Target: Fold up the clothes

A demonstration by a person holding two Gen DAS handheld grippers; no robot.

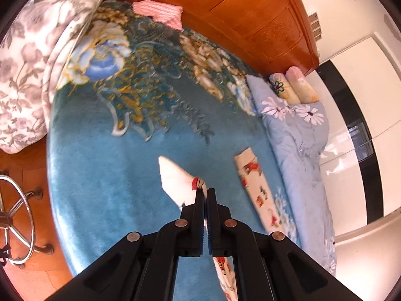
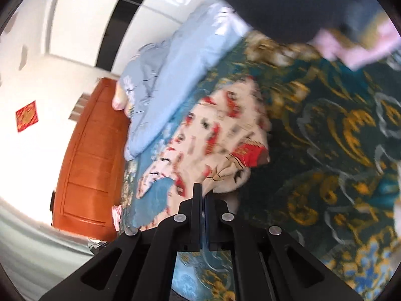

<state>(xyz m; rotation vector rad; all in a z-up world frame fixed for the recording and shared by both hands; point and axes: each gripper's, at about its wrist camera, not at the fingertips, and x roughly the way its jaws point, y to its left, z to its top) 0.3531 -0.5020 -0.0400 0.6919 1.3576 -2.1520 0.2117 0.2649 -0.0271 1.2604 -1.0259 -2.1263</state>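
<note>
Blue bedspread [image 1: 100,188] below; both tongs [image 1: 206,192] [image 2: 203,192] pinch printed garment [image 2: 225,130].

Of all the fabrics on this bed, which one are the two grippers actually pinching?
The cream garment with red prints; the left gripper and right gripper clamp its edges. The pink knitted cloth lies untouched by the headboard.

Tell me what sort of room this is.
Most likely a bedroom. A plush blue floral blanket covers what looks like a bed, backed by a wooden headboard, with a light blue quilt and small pillows piled at its side.
</note>
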